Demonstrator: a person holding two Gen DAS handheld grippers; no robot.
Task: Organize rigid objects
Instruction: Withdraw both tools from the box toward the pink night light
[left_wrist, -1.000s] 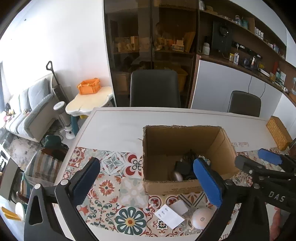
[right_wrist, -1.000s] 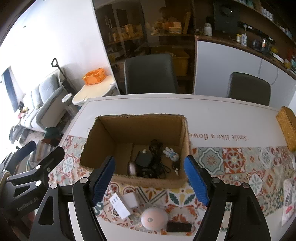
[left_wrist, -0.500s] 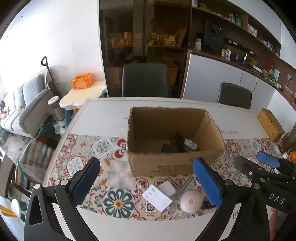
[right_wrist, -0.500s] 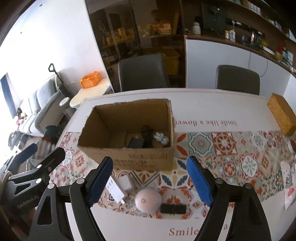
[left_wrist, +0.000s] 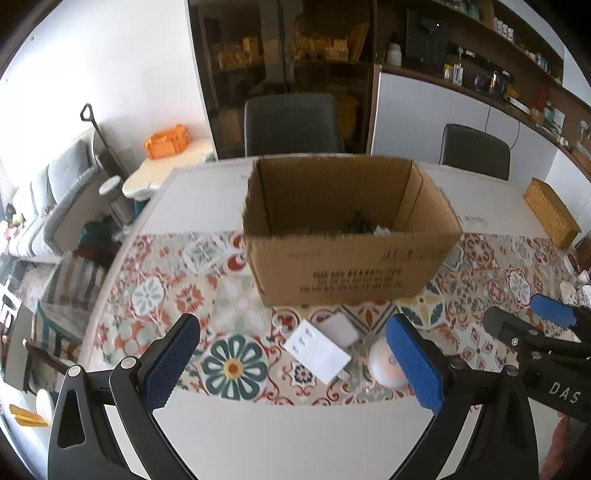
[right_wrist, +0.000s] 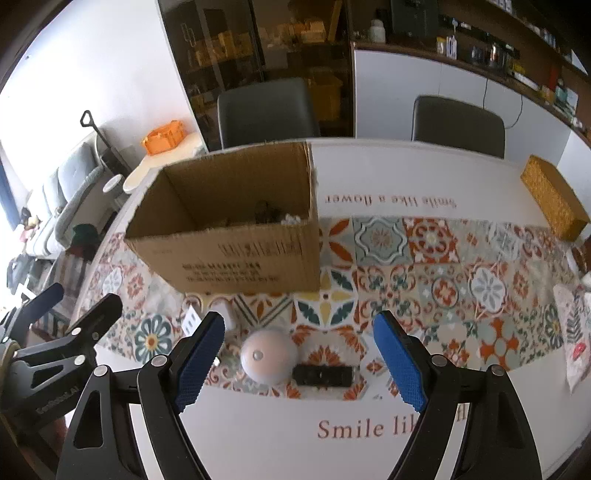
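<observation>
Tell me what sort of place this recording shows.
Most likely a home dining and living area: a dining table with a patterned runner and two chairs, a grey sofa to one side, and stocked wall shelves behind.

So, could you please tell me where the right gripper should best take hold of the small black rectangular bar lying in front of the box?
The small black rectangular bar lies flat, its long axis running left-right. The right gripper should probably come from above and pinch its middle across the narrow width, keeping clear of the round white dome-shaped device close by its left end.
</observation>
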